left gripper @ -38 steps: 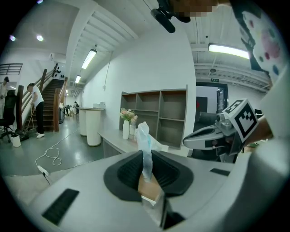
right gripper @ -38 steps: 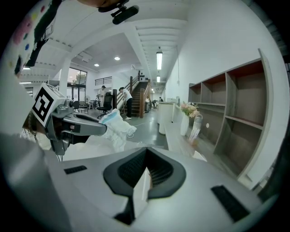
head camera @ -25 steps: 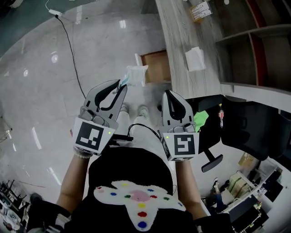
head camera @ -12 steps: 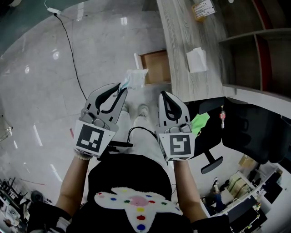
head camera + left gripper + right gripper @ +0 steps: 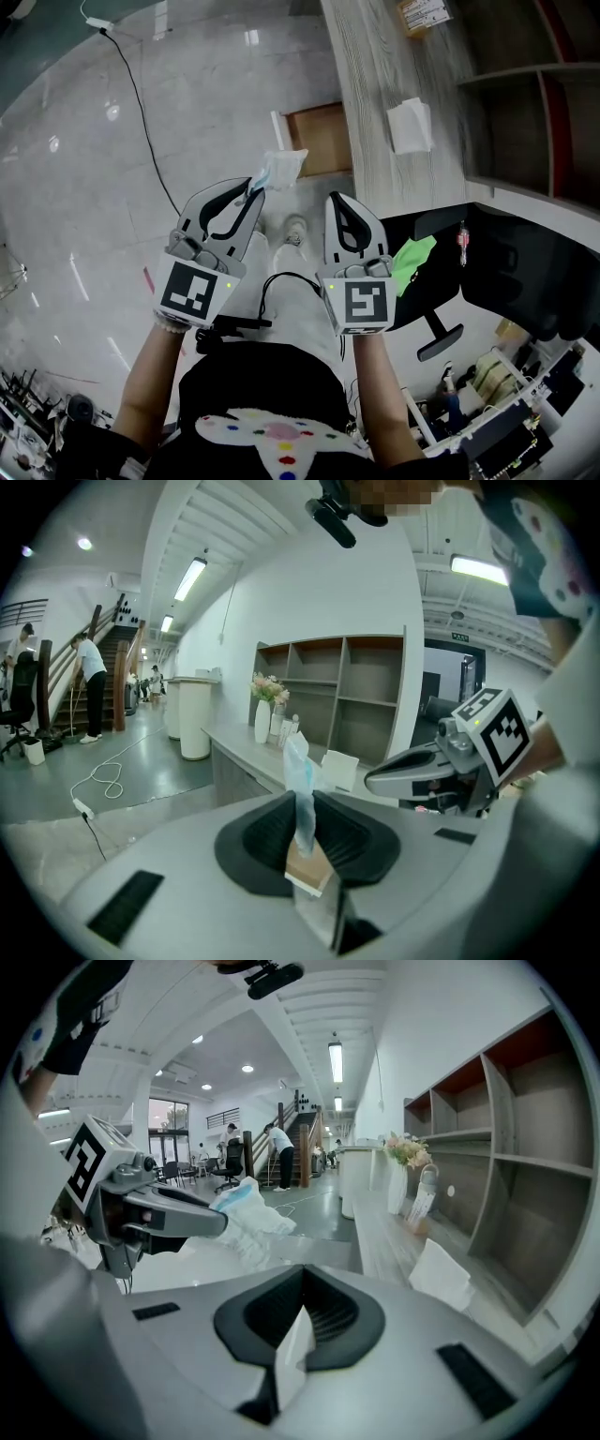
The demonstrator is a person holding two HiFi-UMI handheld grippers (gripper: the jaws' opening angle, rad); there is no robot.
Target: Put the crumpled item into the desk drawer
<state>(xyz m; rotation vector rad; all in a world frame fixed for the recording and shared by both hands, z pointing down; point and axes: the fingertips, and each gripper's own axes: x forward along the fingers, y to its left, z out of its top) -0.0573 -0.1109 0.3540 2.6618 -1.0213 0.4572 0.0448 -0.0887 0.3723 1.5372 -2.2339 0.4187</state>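
The crumpled white and pale-blue item (image 5: 281,167) hangs from the tips of my left gripper (image 5: 255,184), whose jaws are shut on it. In the left gripper view the item (image 5: 298,772) stands up between the dark pads. The right gripper view shows it (image 5: 248,1218) from the side, at the left gripper's tip. An open drawer (image 5: 321,139) with a brown inside juts from under the grey wooden desk (image 5: 375,84), just beyond the item. My right gripper (image 5: 337,199) is held beside the left one, shut, with nothing in it (image 5: 300,1274).
A folded white paper (image 5: 410,127) and a small box (image 5: 422,14) lie on the desk. Open shelves (image 5: 525,103) run behind it. A black office chair (image 5: 525,272) stands at the right. A cable (image 5: 141,94) trails over the glossy floor at the left.
Both grippers have sunk a little, side by side, and the crumpled item stays in the left one. The jaws look the same.
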